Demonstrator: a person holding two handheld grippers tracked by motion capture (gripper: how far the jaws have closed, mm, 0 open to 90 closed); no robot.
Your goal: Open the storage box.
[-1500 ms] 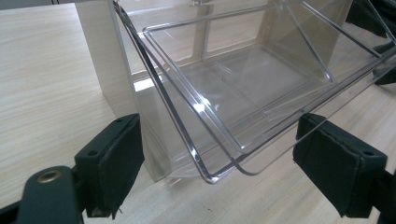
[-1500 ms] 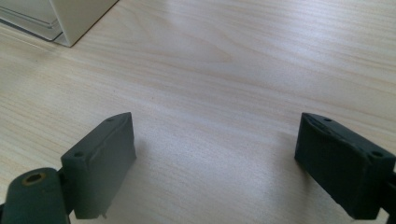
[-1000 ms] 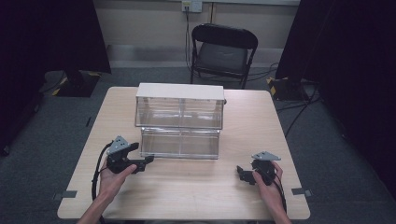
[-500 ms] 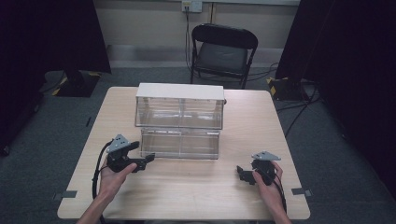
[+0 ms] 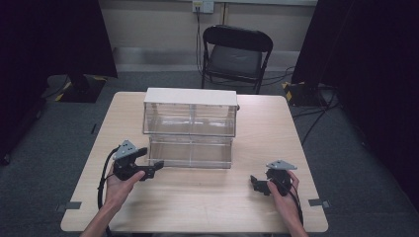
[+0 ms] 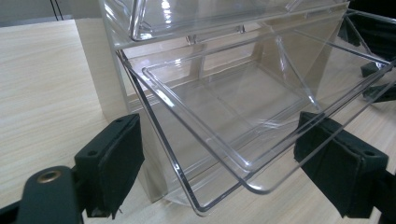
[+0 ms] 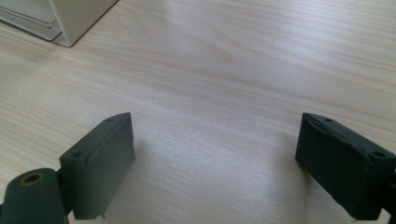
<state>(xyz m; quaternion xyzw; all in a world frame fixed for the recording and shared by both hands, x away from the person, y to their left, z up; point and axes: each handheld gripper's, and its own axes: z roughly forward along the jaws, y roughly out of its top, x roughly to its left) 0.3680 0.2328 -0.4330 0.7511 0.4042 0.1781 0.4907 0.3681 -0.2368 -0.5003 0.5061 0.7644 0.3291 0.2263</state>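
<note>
Nowhere any legible writing on clear drawer cabinet [image 5: 190, 129], table [image 5: 197, 197].

Black folding chair [image 5: 236, 54] behind wooden table [image 5: 207, 197], dark curtains [image 5: 375, 59], wall outlet [image 5: 202, 6]

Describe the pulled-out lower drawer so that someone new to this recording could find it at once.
On the wooden table stands a clear plastic drawer cabinet with a pale top. Its bottom row holds the pulled-out drawer, on the side nearer the left gripper, whose open jaws flank its front corner. Unlike the closed drawers above, it juts forward from the cabinet and looks empty.
</note>
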